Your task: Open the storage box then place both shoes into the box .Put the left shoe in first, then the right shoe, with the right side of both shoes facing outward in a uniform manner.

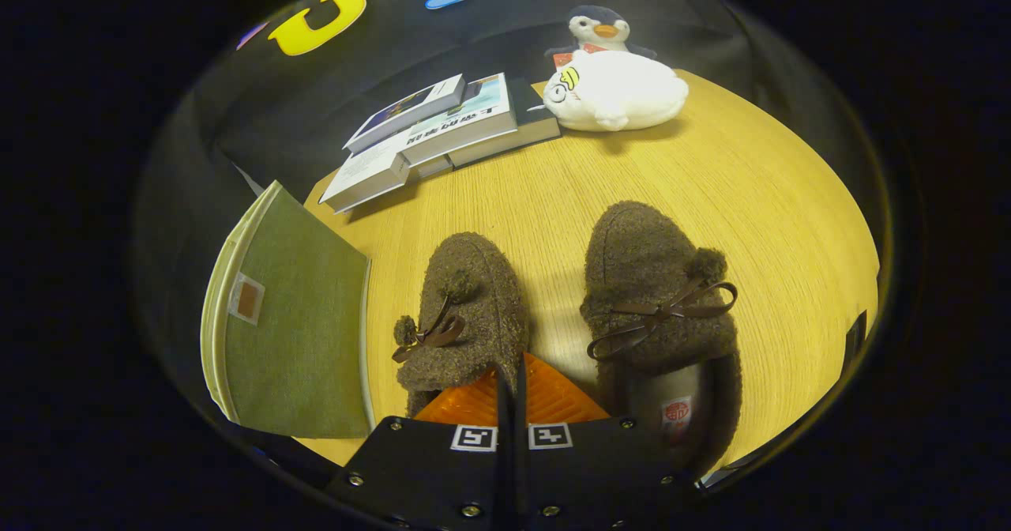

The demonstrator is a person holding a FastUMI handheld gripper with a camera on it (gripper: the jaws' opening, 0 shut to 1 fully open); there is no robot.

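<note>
Two brown fuzzy shoes with bows and pompoms stand side by side on the wooden table (711, 167), toes pointing away from me. One shoe (466, 310) is nearer the box, and its heel end is hidden behind my fingers. The other shoe (659, 302) lies to its right, its lined opening showing. The green fabric storage box (296, 318) sits left of the shoes, its lid down as far as I can see. My gripper (509, 373) hovers over the heel of the nearer shoe, fingers pressed together with nothing visible between them.
A stack of books (430, 136) lies at the far left of the table. A white plush toy (620, 92) sits at the far edge, with a penguin plush (600, 29) behind it. Bare wood stretches beyond the shoes and to their right.
</note>
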